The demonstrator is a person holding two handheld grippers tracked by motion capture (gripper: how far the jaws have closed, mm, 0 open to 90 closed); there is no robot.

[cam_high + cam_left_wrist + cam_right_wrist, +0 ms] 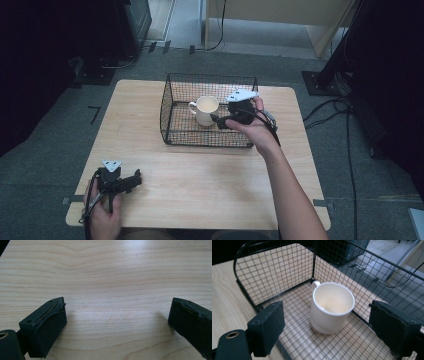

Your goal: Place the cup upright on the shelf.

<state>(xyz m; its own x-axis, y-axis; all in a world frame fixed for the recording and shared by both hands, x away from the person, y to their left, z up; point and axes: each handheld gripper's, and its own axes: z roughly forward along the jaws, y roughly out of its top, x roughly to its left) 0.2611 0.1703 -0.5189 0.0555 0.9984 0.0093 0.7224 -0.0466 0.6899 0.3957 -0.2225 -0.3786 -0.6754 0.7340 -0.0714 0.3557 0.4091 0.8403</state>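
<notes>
A cream mug [206, 110] stands upright inside a black wire basket [172, 102] at the far middle of the wooden table [200, 175]. My right gripper [218, 120] reaches into the basket from the right, just beside the mug. In the right gripper view the mug [331, 310] sits empty between the spread jaws of the right gripper [332, 327], untouched, with its handle pointing away. My left gripper [136, 179] rests on the table near the front left edge. In the left gripper view the left gripper [117, 322] is open over bare wood.
The basket's wire walls [274, 272] enclose the mug on all sides. Black equipment stands [325, 80] and cables [345, 130] lie on the grey floor to the right of the table. A wooden cabinet [280, 15] stands at the back.
</notes>
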